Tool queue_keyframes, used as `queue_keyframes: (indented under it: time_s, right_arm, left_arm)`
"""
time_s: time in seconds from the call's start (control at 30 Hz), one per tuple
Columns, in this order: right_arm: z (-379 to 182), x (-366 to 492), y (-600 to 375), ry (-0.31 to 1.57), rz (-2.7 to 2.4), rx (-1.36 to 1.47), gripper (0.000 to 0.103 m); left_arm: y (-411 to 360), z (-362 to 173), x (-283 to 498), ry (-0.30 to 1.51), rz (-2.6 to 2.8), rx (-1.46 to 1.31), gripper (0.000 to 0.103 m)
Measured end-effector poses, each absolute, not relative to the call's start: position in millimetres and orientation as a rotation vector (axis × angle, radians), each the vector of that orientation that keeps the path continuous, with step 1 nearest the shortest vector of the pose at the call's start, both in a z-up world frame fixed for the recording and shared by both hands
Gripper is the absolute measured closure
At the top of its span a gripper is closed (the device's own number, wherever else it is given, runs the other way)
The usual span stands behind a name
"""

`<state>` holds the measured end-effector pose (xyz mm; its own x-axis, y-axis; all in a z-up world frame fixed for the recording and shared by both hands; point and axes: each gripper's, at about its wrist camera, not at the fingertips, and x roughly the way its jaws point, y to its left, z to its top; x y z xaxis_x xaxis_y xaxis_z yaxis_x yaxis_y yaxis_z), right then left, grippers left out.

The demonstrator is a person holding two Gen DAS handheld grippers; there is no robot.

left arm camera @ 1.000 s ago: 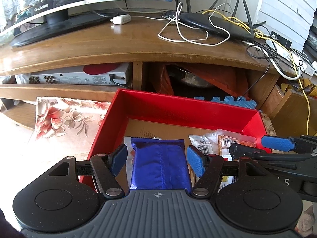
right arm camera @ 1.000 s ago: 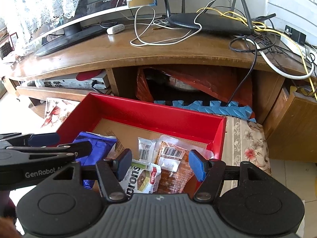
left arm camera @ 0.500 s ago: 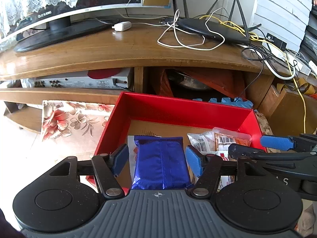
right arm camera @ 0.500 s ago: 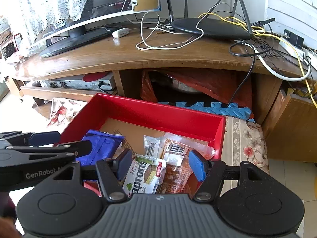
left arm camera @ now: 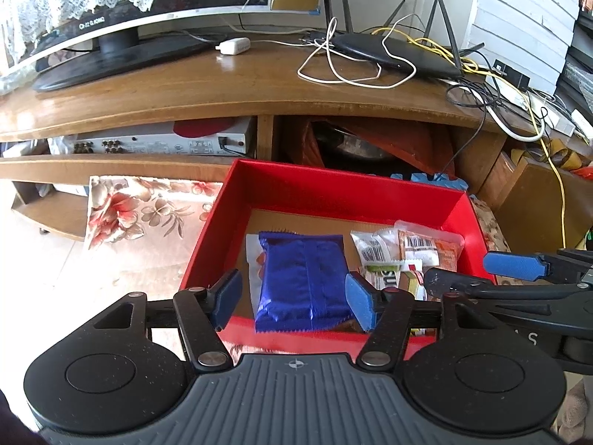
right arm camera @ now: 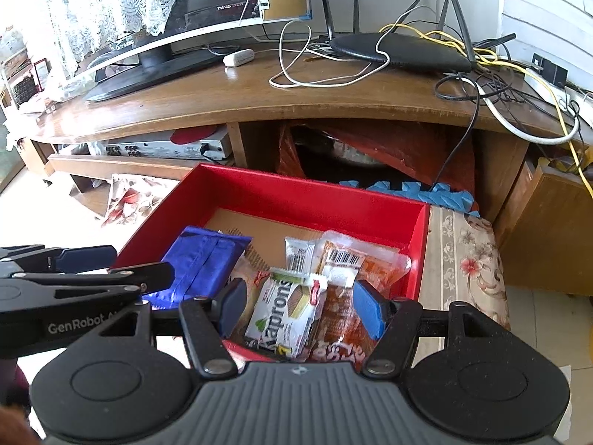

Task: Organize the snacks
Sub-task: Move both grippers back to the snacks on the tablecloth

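Observation:
A red box [left arm camera: 333, 191] [right arm camera: 296, 196] with a cardboard floor holds several snack packets. A blue foil packet [left arm camera: 302, 282] [right arm camera: 200, 263] lies at its left. A white "Kaprons" wafer packet [right arm camera: 287, 309] [left arm camera: 385, 278] and an orange packet with a barcode [right arm camera: 344, 296] [left arm camera: 430, 248] lie at its right. My left gripper [left arm camera: 292, 298] is open and empty, above the blue packet near the box's front wall. My right gripper [right arm camera: 302, 306] is open and empty, above the wafer and orange packets.
The box sits on a floral cloth [left arm camera: 148, 207] [right arm camera: 463, 252] in front of a wooden TV stand [left arm camera: 241, 100]. On the stand are a monitor [left arm camera: 122, 18], a router [left arm camera: 393, 55] and loose cables [left arm camera: 352, 74]. A blue foam mat [right arm camera: 407, 189] lies behind the box.
Both grippers have pulled back and risen from the box, so more of the packets and the front wall show. Both stay open; the packets have not moved.

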<state>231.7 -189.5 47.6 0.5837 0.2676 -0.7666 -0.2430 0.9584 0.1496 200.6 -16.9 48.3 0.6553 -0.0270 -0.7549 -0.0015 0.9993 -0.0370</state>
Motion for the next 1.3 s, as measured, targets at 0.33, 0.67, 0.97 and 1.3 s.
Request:
queue_keyframes:
  time_s: [0.33, 0.67, 0.97, 1.3]
  right_arm:
    - [45, 206, -186, 0.927, 0.303, 0.023, 0.042]
    - [35, 177, -176, 0.967, 0.329, -0.019, 0.043]
    - [13, 158, -167, 1.049, 0.337, -0.057, 0.042]
    - [-1, 153, -169, 1.101, 0.331, -0.064, 0.044]
  left_arm:
    - [-15, 46, 176, 0.878, -0.025, -0.030, 0.037]
    - [-13, 33, 151, 0.931, -0.025, -0.026, 0.040]
    - [-6, 8, 132, 1.027, -0.022, -0.063, 0.040]
    - [-9, -8, 125, 1.086, -0.015, -0.082, 0.046]
